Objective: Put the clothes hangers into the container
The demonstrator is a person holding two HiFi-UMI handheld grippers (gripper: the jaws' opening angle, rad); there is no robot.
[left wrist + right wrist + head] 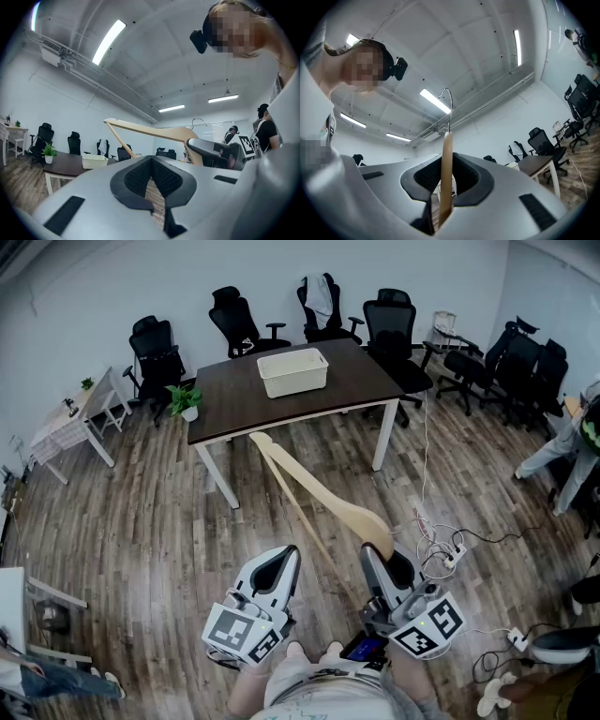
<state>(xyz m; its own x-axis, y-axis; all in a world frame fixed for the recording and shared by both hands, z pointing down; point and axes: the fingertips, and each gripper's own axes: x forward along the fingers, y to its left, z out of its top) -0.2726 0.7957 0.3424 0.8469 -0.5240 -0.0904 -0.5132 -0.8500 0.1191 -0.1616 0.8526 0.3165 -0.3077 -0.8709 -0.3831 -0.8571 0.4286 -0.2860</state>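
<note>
While both hands sat low at six o'clock in the head view, close to the person's body, the left gripper (287, 557) and the right gripper (371, 554) stood side by side without touching, both aimed toward twelve o'clock. The left one lay about level. The right one's nose tipped somewhat upward.

The left gripper's jaws were together with nothing between them; only a sliver of floor (141, 521) showed behind the pads. The right gripper's jaws were clamped on the hanger (319, 498), pinching the wooden body edge-on near its middle. Its metal hook (449, 101) rose straight above the jaws toward twelve o'clock in the right gripper view. From that grip one wooden arm and the thin lower bar ran out toward eleven o'clock, off the floor.

The container (292, 371) sat on the tabletop (356, 367) at twelve o'clock, well apart from both grippers, with nothing visible inside it. The hanger's far tip lined up with the tabletop's near edge in the head view; how close it really was I could not tell. Bare floor lay open between the grippers and the table legs. Cables (441, 554) sprawled at three o'clock, near the right gripper. A plant (184, 399) stood by the table's corner at ten o'clock, and chairs (246, 320) ringed the far side.
</note>
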